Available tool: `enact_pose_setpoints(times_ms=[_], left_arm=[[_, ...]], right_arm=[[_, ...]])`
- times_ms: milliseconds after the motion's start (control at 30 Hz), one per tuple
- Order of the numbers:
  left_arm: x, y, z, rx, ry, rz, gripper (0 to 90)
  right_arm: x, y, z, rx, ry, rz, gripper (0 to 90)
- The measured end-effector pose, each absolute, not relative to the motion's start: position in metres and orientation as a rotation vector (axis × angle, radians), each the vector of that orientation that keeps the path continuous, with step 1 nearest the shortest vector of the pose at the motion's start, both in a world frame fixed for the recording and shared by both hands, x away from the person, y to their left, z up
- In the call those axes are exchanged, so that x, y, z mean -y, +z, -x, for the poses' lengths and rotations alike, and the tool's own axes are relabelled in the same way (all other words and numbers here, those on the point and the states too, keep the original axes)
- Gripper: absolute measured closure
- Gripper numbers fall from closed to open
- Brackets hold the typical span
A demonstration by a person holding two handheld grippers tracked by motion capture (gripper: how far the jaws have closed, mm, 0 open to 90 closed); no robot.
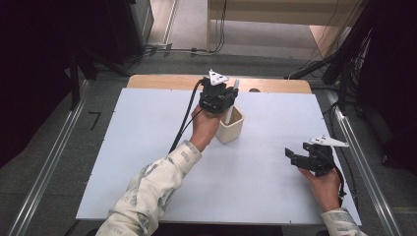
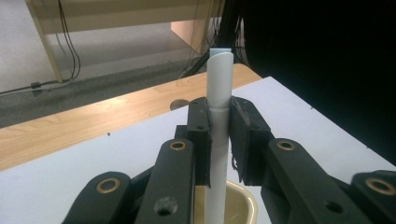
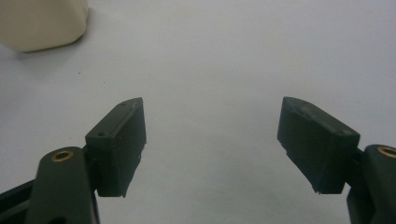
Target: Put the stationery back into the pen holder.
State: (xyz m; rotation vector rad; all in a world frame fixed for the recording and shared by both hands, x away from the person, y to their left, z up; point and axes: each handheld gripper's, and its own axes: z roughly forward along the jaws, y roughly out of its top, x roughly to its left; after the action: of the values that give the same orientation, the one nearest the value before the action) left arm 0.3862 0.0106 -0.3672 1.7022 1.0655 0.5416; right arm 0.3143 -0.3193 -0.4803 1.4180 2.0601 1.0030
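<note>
A white marker pen (image 2: 219, 93) stands upright between the jaws of my left gripper (image 2: 218, 135), which is shut on it. Its lower end reaches down into a cream square cup (image 2: 240, 200). From above, the left gripper (image 1: 220, 101) hovers over the cup (image 1: 231, 125) near the table's far middle, and the pen (image 1: 231, 105) pokes up beside it. My right gripper (image 1: 295, 158) rests low at the right side of the white table (image 1: 147, 147). In the right gripper view that gripper (image 3: 212, 140) stands open with bare table between its pads.
A wooden strip (image 1: 162, 81) runs along the table's far edge. Metal rails (image 1: 49, 162) flank the table on both sides. A corner of the cream cup (image 3: 42, 23) sits at the upper left of the right gripper view. Cables lie on the floor beyond.
</note>
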Motion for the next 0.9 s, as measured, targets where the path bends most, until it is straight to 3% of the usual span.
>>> enact_pose_setpoints(times_ms=[667,700,767,900], left_arm=[[-0.012,-0.403,-0.388,-1.087,0.540,-1.743,78.3],[-0.012,-0.403,-0.389,-1.082,0.539,-1.748,76.2],[-0.012,-0.405,-0.389,-1.071,0.531,-1.768,60.7],[-0.012,-0.407,-0.389,-1.070,0.510,-1.790,45.3]], right_arm=[[0.318,-0.481,-0.315,-2.066,0.997,-1.417,21.7],[0.319,-0.481,-0.315,-2.066,0.997,-1.417,21.7],[0.319,-0.481,-0.315,-2.065,0.999,-1.416,21.7],[0.318,-0.481,-0.315,-2.066,0.997,-1.417,21.7]])
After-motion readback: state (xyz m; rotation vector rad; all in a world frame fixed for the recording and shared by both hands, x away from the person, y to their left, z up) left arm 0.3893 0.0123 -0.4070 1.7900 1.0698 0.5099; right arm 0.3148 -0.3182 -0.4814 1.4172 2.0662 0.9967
